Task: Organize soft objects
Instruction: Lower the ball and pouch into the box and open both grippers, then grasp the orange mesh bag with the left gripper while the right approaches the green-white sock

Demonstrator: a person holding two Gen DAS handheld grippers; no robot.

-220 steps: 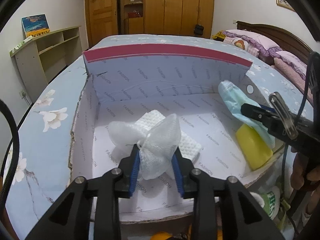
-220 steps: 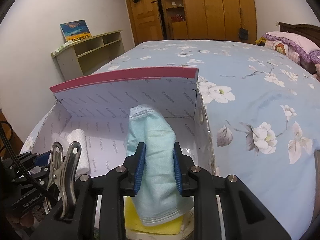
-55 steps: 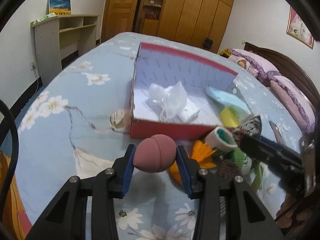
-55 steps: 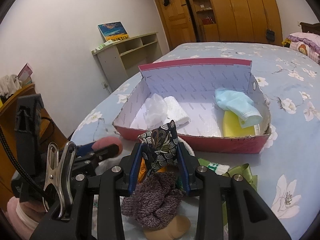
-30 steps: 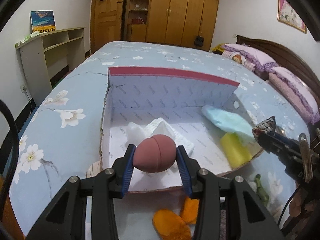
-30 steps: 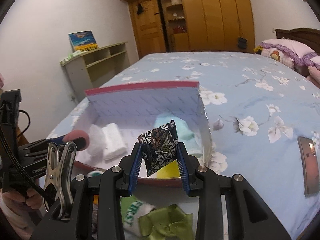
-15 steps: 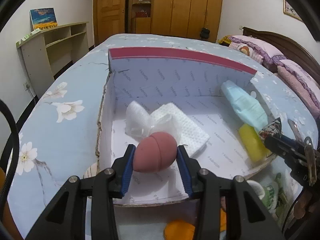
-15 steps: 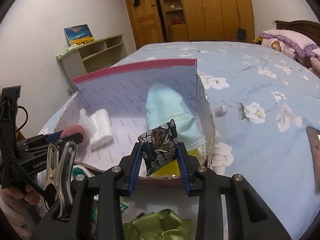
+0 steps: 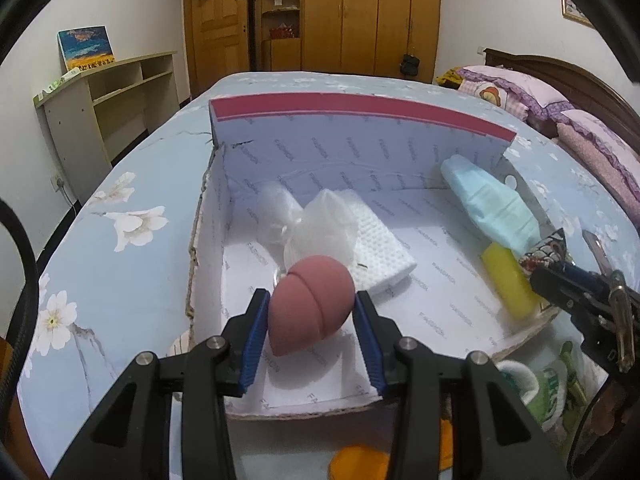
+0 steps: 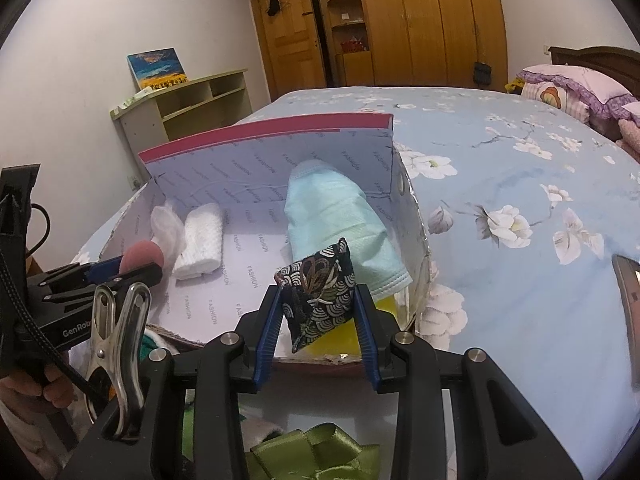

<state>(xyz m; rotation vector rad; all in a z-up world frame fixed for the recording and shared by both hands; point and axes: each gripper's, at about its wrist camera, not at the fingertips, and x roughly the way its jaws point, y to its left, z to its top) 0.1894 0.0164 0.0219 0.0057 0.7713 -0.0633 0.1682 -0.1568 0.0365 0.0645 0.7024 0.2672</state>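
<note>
1. Pink foam: an egg-shaped makeup sponge, matt and grooved, clamped in our left hand-held gripper above the near-left floor of the cardboard box.
2. Patterned fabric pouch, stiff and pointed, clamped in our right hand-held gripper over the box's near-right edge.
3. Already boxed: gauzy white mesh, waffle-textured cloth, pale blue mask, yellow sponge.
4. Step, we judge: placing. Next: lower both, then part the jaws.
</note>
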